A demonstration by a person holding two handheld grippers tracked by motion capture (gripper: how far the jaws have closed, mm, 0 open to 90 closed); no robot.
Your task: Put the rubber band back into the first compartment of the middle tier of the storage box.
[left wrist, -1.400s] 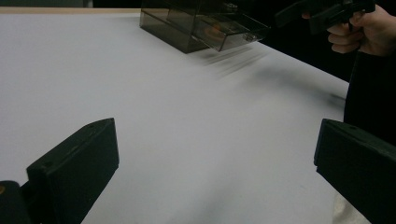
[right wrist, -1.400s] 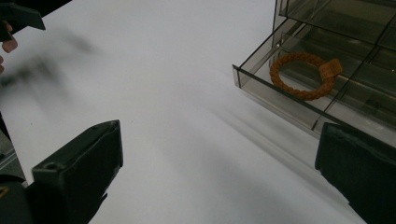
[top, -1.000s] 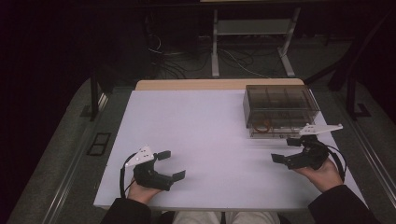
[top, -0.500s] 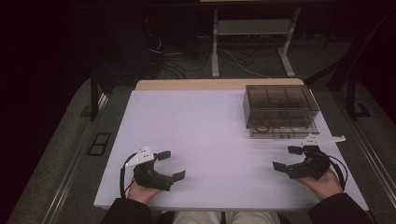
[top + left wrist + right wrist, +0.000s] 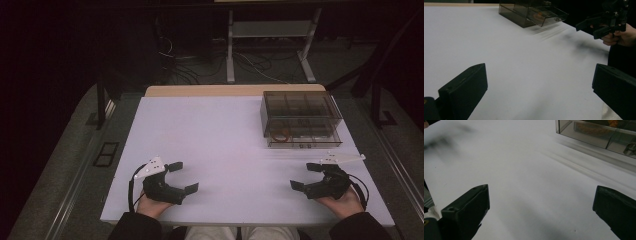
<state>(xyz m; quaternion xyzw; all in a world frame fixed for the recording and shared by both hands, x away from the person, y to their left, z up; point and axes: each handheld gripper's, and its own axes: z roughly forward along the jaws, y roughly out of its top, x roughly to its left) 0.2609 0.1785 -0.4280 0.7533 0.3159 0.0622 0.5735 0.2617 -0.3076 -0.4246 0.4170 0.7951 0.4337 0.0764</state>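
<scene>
A smoky clear drawer box (image 5: 301,107) stands at the table's far right, its lower drawer (image 5: 304,138) pulled out with an orange ring (image 5: 281,134) inside. My left gripper (image 5: 183,176) rests open near the front left edge, empty. My right gripper (image 5: 305,176) is open near the front right edge, a good way in front of the box and holding nothing. In the left gripper view the jaws stand wide around bare table (image 5: 524,75), with the box (image 5: 531,13) and the right gripper (image 5: 604,23) beyond. The right gripper view has the box (image 5: 599,132) at its upper right.
The white tabletop (image 5: 220,135) has a wooden strip (image 5: 230,91) along its far edge. Behind the table are a metal stand (image 5: 270,45) and cables (image 5: 185,65) on a dark floor. A rail (image 5: 80,180) runs along the left side.
My right gripper has drawn back from the box toward the table's front edge, still open. The left gripper has stayed in place.
</scene>
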